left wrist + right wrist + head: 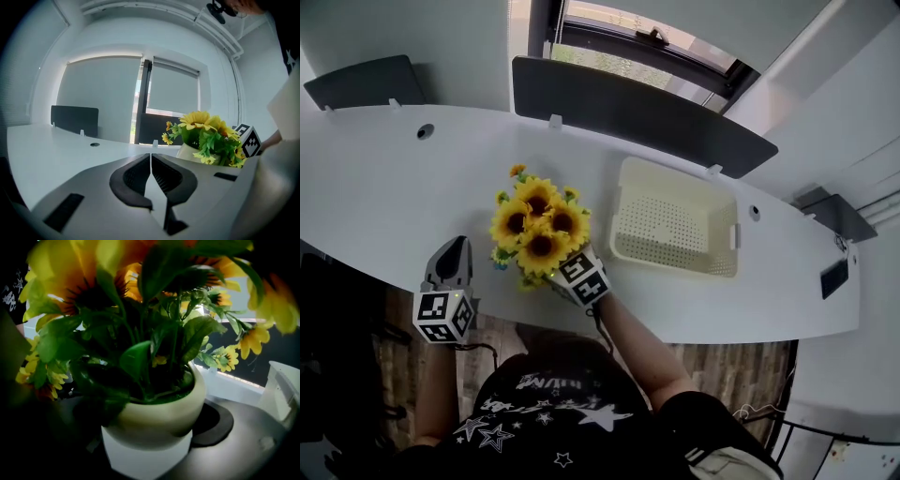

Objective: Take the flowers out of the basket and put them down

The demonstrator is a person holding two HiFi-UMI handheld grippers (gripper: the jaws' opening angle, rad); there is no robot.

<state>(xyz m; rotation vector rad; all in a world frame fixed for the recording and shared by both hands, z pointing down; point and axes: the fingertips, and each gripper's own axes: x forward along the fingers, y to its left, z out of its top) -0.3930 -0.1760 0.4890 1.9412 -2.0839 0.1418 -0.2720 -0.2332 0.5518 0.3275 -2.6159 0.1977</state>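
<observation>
A bunch of yellow sunflowers [539,228] stands in a cream pot [161,411] over the white table, left of the cream basket [720,264]. The basket holds nothing. My right gripper [574,274] reaches in from the table's near edge and is shut on the pot. In the right gripper view one dark pad [216,423] shows at the pot's right side; the left pad is lost in shadow. My left gripper [456,247] stays at the near edge, left of the flowers [206,135] and apart from them. Its jaws are shut with nothing between them [151,158].
The curved white table [384,178] has dark divider panels [637,111] along its far edge and round cable holes [425,131]. A window lies behind. The near edge runs just under both grippers, with wooden floor below.
</observation>
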